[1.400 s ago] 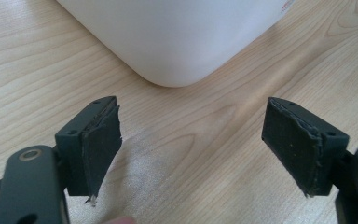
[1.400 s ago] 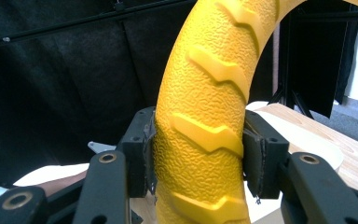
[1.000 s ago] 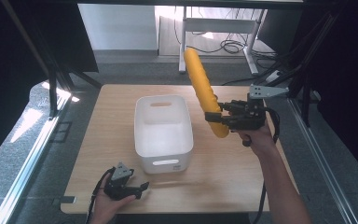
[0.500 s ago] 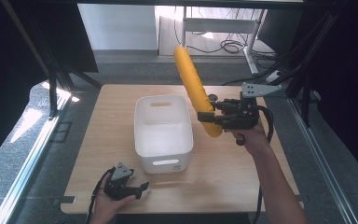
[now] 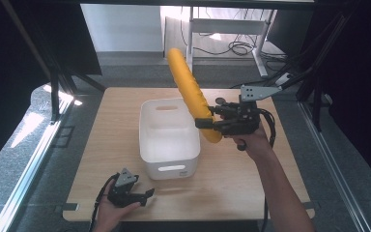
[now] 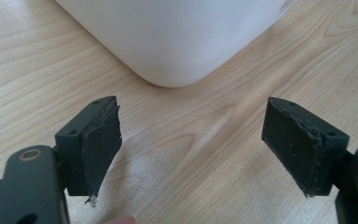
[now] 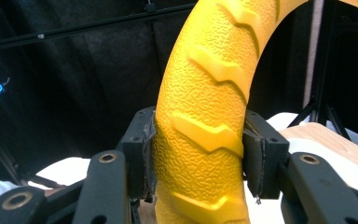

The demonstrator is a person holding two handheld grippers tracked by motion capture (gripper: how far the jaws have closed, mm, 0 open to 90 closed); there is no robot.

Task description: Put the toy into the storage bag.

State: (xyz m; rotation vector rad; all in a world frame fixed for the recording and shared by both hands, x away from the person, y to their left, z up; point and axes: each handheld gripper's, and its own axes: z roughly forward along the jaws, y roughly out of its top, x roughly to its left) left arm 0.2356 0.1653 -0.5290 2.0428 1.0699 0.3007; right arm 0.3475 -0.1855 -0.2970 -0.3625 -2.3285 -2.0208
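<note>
Right gripper: jaws clenched on the lower part of a long yellow baguette-shaped object, one black pad pressed against each side of it. In the right gripper view the pads meet the yellow object on its pebbled crust, just below two raised diagonal score marks; its upper part curves away to the top right of that view. In the high view the yellow object is held clear of the counter, tilted, with its short lower end hanging just below the jaws beside the right wall of the white bin and its long upper end slanting up and away over the bin's far right corner. The gripper body, with its grey three-cornered plate and trailing cable, lies level to the right of the bin, carried by the person's right hand, whose forearm enters from the bottom right.

Left gripper: jaws released, standing wide apart with nothing between them. In the left gripper view the two pads frame bare wood grain of the counter, and a rounded lower corner of the white bin lies just beyond them, not touched. In the high view this gripper rests low at the near edge of the counter, in front of the bin's near wall with its handle slot, held by the left hand.

The white bin stands upright near the middle of the wooden counter, open at the top.
</note>
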